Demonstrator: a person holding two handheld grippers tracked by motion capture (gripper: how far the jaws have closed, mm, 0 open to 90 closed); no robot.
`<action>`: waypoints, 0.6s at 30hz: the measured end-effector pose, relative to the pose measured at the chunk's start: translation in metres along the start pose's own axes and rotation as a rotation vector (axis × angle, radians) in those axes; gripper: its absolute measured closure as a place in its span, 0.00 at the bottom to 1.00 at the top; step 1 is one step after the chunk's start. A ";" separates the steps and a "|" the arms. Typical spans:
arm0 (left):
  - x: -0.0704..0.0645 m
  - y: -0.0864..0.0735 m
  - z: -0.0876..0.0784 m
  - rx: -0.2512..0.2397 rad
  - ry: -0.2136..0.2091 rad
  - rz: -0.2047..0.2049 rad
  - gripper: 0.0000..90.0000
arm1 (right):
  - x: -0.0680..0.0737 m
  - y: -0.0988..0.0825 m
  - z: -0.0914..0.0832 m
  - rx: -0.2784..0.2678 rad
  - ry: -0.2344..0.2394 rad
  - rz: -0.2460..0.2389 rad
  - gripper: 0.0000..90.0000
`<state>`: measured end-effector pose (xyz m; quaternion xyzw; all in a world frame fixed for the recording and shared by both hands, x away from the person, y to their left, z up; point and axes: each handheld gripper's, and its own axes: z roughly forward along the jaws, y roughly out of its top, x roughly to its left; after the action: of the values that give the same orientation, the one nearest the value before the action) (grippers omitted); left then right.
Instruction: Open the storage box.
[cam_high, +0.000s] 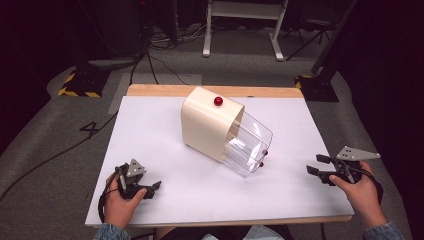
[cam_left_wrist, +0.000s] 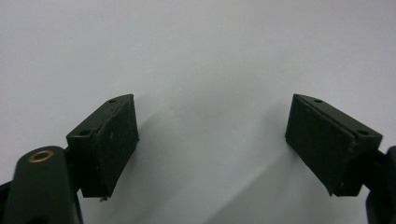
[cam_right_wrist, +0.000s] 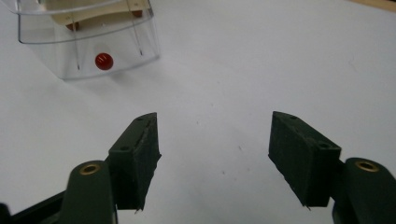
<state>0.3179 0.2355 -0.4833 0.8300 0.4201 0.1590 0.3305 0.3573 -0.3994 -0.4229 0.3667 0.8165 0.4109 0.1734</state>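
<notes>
With both the left gripper (cam_high: 146, 188) and right gripper (cam_high: 317, 166) spread wide and empty at the near corners, the cream box (cam_high: 207, 122) mid-table could easily get shoved sideways if its clear drawer (cam_high: 248, 145) is yanked one-handed.

Your left hand (cam_high: 119, 202) holds the left tool (cam_high: 152, 189) low at the near left, jaws wide apart. Your right hand (cam_high: 361, 192) holds the right tool (cam_high: 316, 164) near right, jaws likewise spread.

White table (cam_high: 165, 150) – grey floor (cam_high: 60, 130), cables (cam_high: 150, 55) beyond.
</notes>
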 end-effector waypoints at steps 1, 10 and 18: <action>0.000 0.000 0.000 0.001 0.001 0.004 0.19 | -0.002 -0.002 0.001 0.011 0.000 0.007 0.37; 0.000 0.000 0.000 0.001 0.000 0.004 0.19 | -0.015 -0.025 0.017 0.183 0.001 0.073 0.30; 0.000 0.000 0.000 0.000 0.000 0.004 0.19 | -0.004 -0.050 0.032 0.149 -0.009 -0.008 0.00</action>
<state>0.3180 0.2357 -0.4833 0.8308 0.4186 0.1596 0.3302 0.3557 -0.4048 -0.4818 0.3773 0.8455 0.3464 0.1510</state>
